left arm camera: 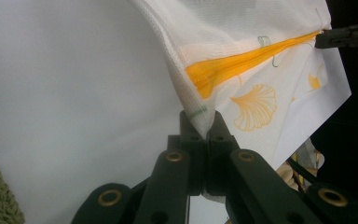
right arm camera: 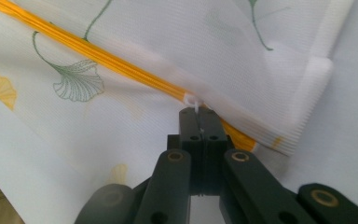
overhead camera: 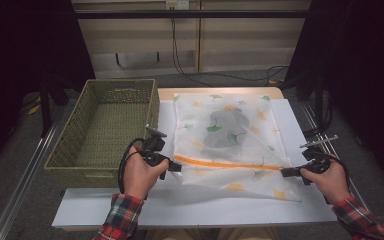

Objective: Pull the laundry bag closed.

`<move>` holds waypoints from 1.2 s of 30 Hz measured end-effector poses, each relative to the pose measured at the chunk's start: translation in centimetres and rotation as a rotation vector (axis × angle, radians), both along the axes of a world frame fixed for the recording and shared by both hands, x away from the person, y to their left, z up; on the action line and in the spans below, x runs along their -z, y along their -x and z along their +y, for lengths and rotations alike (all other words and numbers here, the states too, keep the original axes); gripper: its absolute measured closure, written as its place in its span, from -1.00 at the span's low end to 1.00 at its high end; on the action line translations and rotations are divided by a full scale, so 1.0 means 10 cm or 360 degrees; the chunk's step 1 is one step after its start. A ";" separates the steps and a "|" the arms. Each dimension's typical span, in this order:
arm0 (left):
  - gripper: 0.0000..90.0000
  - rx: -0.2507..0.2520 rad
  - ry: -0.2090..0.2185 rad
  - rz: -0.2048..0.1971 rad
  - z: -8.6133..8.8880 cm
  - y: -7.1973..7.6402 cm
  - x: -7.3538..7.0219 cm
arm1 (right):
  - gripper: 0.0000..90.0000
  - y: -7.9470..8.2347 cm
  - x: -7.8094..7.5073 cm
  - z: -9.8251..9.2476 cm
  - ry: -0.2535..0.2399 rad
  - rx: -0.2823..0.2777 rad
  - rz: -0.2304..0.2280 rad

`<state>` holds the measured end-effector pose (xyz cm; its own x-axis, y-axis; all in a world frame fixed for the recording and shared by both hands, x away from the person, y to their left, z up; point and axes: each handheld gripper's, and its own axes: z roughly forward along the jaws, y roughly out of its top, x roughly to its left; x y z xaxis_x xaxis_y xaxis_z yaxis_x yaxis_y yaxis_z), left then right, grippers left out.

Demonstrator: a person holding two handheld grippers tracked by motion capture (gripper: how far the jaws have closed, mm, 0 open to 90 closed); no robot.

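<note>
Sideways the orange zipper (overhead camera: 220, 164) runs — left hand-held gripper (overhead camera: 176, 167) to right hand-held gripper (overhead camera: 286, 172).

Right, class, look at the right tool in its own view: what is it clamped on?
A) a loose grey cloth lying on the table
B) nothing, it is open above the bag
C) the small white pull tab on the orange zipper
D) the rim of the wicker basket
C: in the right gripper view the right tool has its jaws closed on the white pull tab of the orange zipper on the mesh bag.
</note>
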<state>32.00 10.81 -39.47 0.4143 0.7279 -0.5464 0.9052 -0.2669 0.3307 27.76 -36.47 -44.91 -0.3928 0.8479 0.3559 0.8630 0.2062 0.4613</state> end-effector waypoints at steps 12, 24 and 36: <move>0.97 -0.0011 0.0001 -0.0001 0.04 0.00 -0.03 | 1.00 0.01 0.00 -0.09 0.0015 0.0034 0.0015; 0.97 -0.0016 0.0009 0.0000 0.06 0.00 -0.04 | 1.00 0.03 0.02 -0.18 0.0023 0.0059 0.0022; 0.97 -0.0011 0.0007 -0.0006 0.08 -0.01 -0.05 | 1.00 0.06 0.02 -0.24 0.0009 0.0077 0.0017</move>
